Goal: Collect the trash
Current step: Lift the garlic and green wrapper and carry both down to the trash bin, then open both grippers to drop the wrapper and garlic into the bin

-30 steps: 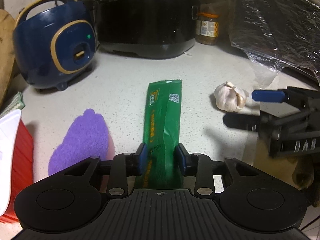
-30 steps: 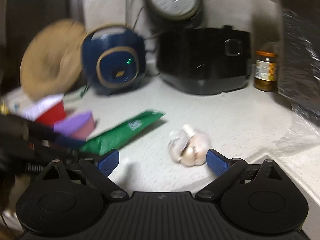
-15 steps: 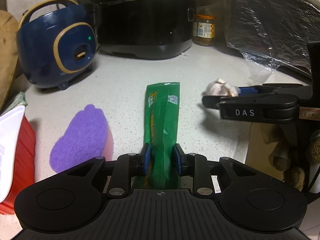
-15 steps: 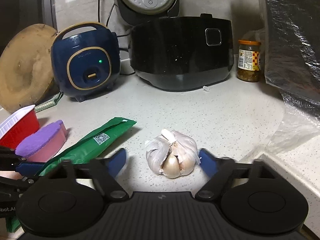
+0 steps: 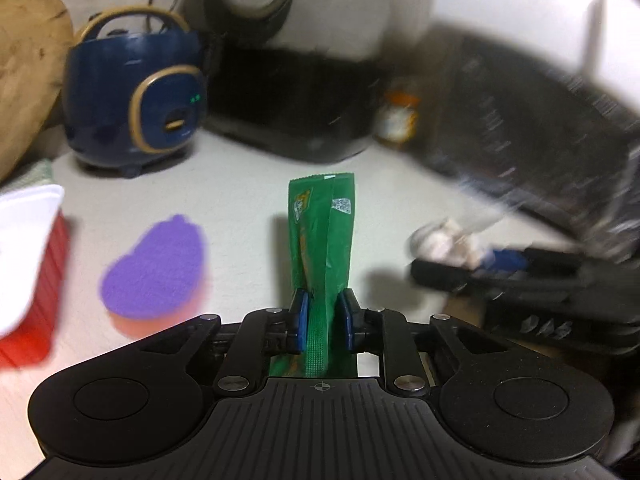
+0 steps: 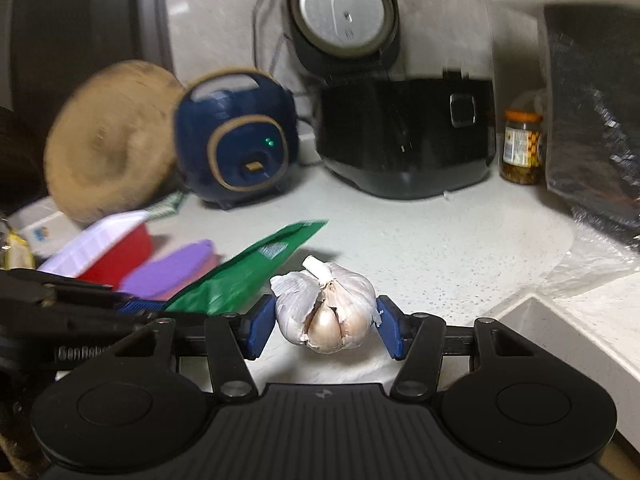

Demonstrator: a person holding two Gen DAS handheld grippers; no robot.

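Left gripper (image 5: 323, 316) just closing onto green wrapper (image 5: 322, 236), long axis running straight ahead of fingers. Right gripper (image 6: 326, 326) clamping garlic bulb (image 6: 326, 308).

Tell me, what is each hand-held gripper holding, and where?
Left hand-held gripper: the green wrapper, pinched at its near end. Right hand-held gripper: the garlic bulb, squeezed across its sides.

Blue rice cooker (image 6: 236, 140), black cooker (image 6: 408, 136), purple sponge (image 5: 154, 268), jar (image 6: 522, 146)
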